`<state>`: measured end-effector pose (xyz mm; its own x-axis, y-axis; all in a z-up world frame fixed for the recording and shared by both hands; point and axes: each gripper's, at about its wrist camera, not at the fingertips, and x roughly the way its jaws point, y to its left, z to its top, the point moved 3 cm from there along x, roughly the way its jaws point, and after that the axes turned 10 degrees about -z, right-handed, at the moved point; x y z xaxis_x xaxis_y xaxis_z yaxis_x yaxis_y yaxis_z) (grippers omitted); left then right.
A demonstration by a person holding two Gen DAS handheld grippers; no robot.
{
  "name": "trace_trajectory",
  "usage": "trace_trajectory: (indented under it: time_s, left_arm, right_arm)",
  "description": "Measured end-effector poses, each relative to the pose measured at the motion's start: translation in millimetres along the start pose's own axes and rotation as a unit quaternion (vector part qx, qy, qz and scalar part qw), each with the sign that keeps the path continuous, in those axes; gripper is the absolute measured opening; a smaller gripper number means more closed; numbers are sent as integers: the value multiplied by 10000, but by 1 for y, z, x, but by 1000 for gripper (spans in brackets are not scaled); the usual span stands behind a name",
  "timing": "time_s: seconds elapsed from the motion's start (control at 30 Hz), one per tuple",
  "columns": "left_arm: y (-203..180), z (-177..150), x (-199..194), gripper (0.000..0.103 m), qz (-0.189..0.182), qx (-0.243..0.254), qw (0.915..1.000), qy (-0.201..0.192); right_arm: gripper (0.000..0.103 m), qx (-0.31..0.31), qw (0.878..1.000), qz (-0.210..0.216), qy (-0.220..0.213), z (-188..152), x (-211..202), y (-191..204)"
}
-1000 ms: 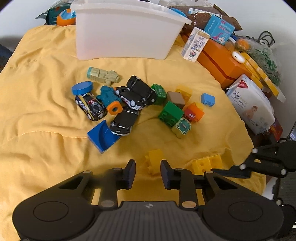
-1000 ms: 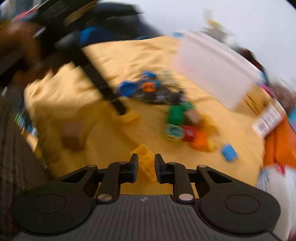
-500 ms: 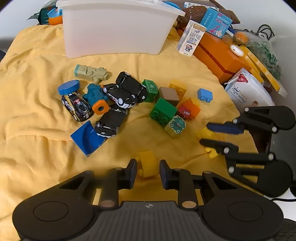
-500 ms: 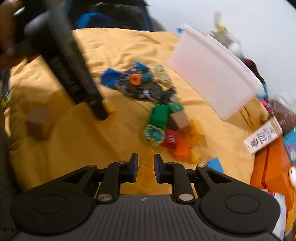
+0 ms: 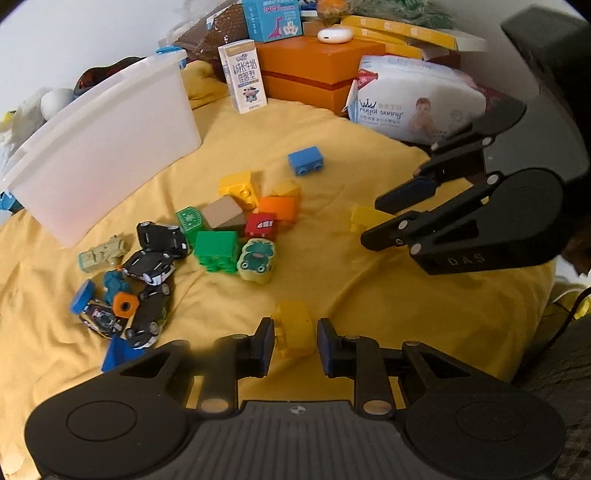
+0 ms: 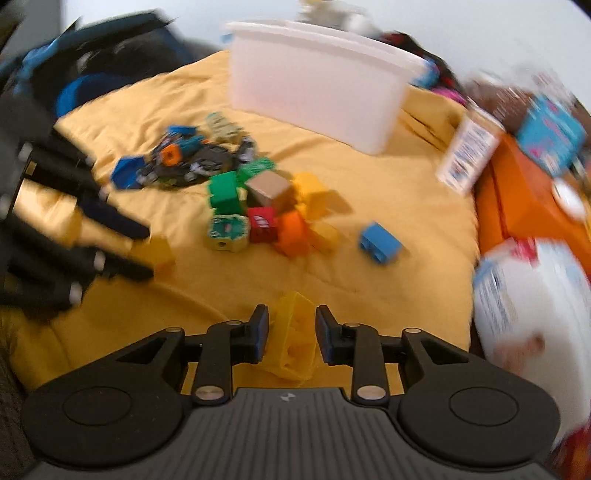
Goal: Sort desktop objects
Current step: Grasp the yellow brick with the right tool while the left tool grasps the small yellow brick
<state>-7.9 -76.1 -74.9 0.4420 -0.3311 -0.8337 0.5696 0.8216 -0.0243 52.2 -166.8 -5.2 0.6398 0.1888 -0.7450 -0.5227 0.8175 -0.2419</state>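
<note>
My left gripper (image 5: 293,341) stands around a yellow block (image 5: 295,332) on the yellow cloth, jaws close on both sides; contact is unclear. My right gripper (image 6: 288,334) brackets a yellow brick (image 6: 293,338) the same way; it also shows in the left wrist view (image 5: 382,218) with the brick (image 5: 364,218) between its fingers. A pile of blocks (image 5: 236,229) and toy cars (image 5: 151,266) lies in the middle. A white plastic bin (image 5: 99,147) stands at the back left. A blue brick (image 5: 306,160) lies apart.
A milk carton (image 5: 243,75), an orange box (image 5: 317,70), a wipes pack (image 5: 417,103) and a blue card box (image 5: 273,18) crowd the back right. The cloth's edge drops off at the right. The right wrist view is motion-blurred.
Both grippers moved in over the cloth; each now has a yellow piece between its fingers. The left view swung to the right, and the right gripper came closer to its brick.
</note>
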Motion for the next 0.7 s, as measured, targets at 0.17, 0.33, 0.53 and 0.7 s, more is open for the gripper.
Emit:
trace_trajectory:
  time_s: [0.17, 0.33, 0.53, 0.7]
  left_arm:
    - [4, 2, -15, 30, -130, -240, 9991, -335]
    - [16, 0, -20, 32, 129, -675, 9969, -384]
    - [51, -13, -11, 32, -251, -1846, 9818, -368]
    - [46, -15, -1, 29, -710, -2165, 9729, -399]
  right_arm:
    - [33, 827, 9963, 82, 212, -10, 3, -18]
    - [25, 734, 9964, 155, 387, -15, 7, -18]
    - [25, 1137, 9828, 1451, 142, 4, -9, -9]
    - [25, 1723, 9581, 2155, 774, 4, 17, -4]
